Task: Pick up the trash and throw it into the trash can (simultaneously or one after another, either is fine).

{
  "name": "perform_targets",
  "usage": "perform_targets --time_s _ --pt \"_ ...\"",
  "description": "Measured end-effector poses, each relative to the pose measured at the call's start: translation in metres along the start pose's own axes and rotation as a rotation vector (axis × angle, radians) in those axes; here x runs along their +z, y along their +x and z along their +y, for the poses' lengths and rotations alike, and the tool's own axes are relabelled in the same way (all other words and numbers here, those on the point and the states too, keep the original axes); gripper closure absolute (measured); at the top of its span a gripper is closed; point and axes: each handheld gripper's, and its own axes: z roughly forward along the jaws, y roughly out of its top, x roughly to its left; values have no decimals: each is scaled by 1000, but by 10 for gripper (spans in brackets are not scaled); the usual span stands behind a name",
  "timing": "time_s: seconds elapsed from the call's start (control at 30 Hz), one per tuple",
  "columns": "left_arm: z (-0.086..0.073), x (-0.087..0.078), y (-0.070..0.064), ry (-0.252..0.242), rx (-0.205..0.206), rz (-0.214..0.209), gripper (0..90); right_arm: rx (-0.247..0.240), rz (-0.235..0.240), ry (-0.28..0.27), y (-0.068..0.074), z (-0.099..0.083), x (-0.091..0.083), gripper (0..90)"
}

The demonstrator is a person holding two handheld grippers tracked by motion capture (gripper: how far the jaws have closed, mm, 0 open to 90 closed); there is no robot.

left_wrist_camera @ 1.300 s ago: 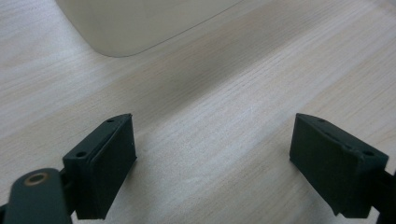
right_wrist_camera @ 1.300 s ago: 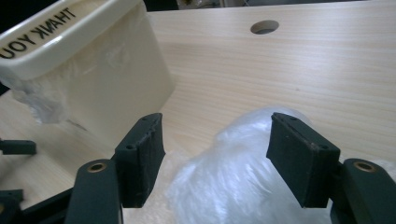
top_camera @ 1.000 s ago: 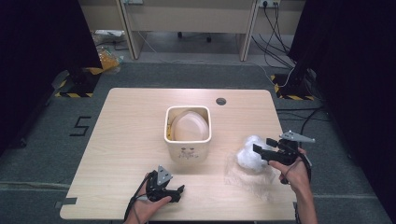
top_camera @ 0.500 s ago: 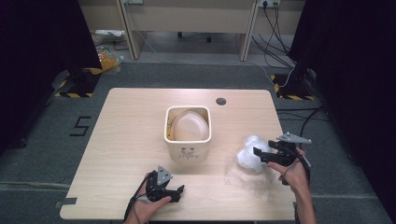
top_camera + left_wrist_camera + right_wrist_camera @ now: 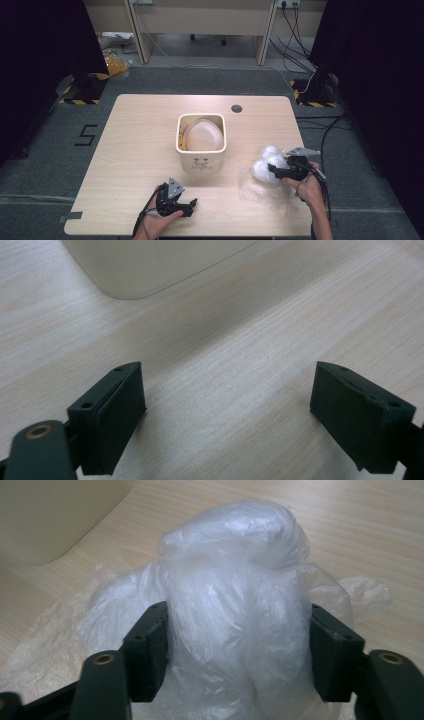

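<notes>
- The right gripper (image 5: 274, 171) sits at the lower right of the high view, its jaws set on either side of a crumpled clear plastic bag (image 5: 266, 167) that lies on the table (image 5: 135, 130).
- In the right gripper view the bag (image 5: 235, 605) bulges up between the two black jaws, which press its flanks; the film looks squeezed, so I judge the bunch pinched rather than merely straddled.
- More loose film spreads flat on the wood below and left of the bunch.
- The left gripper (image 5: 184, 206) rests at the lower centre of the high view, jaws spread wide with nothing between them; its own view has bare wood under it and the bin wall (image 5: 150, 265) at the upper left.
- The cream bin (image 5: 201, 160) stands mid-table, well apart from the bag, with a pale liner or lid inside.
- Step in hand, as I judge it: gathering the bag. The next move likely calls for lifting it clear without losing the slippery film, then carrying it up and left toward the bin.
</notes>
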Motion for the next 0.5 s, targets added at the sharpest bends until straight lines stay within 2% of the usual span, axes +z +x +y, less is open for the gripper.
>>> perform_targets --time_s 0.27,0.3,0.37,0.4,0.43,0.47,0.5 --pt "0 0 0 -1 0 2 136 13 19 -2 -3 -1 -2 524" --pt "0 0 0 -1 1 2 136 24 36 -20 -4 0 -5 566" --pt "0 0 0 -1 -2 1 136 28 42 -29 -4 1 -7 576" --pt "0 0 0 0 -2 1 136 35 42 -61 -4 4 -13 589" --pt "0 0 0 -1 -2 1 136 35 42 -61 -4 4 -13 589" --pt "0 0 0 -1 -2 1 136 43 49 -99 -5 8 -21 593" --pt "0 0 0 -1 -2 1 136 44 58 -113 -5 9 -24 593"
